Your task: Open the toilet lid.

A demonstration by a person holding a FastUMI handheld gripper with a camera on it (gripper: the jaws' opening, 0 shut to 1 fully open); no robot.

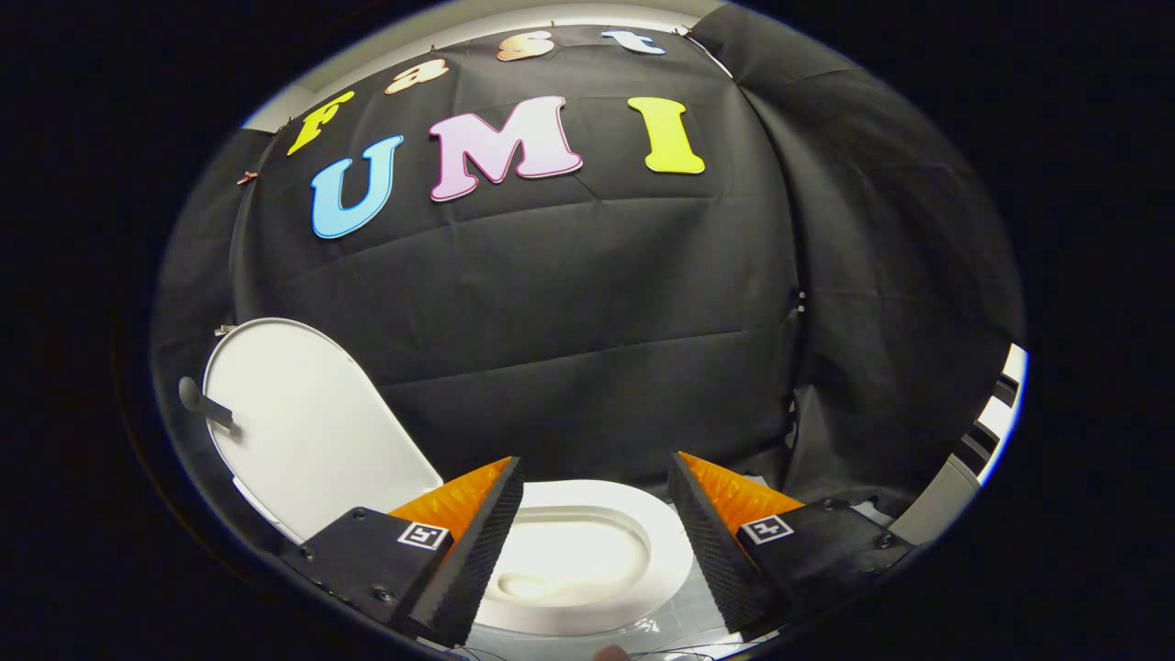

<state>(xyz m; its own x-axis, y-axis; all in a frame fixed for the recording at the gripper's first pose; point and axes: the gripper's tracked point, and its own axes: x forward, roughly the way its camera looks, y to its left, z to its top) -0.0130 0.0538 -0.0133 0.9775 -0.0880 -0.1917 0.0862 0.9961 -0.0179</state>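
The booth wall (587,303) of dark cloth takes up most of the scene behind everything else. Against it, off to the left and beyond the left finger, stands the lid (303,413), raised well clear of the bowl and leaning back toward the wall. Its pale inner face is turned outward toward the camera, its long axis runs up and down with a slight tilt, the rounded free end uppermost and the hinge end down behind the finger. A small dark stub with a round head (204,404) pokes out at the lid's left edge; what it is cannot be told. Below and just ahead, between the two fingers, lies the toilet (675,551) with its seat ring down and flat, the open bowl showing inside the ring, its long axis running away from the camera toward the wall. A strip of pale tiled floor (684,615) shows beside the seat near the right finger. The hand-held gripper (595,496) has its fingers spread wide apart, gripping nothing, with the seat and bowl visible in the gap. Judging by how things lie, the task looks essentially done: the lid is already up and resting open, nothing touches it, and all that seems left is to draw the tool away, provided the lid stays put on its own.
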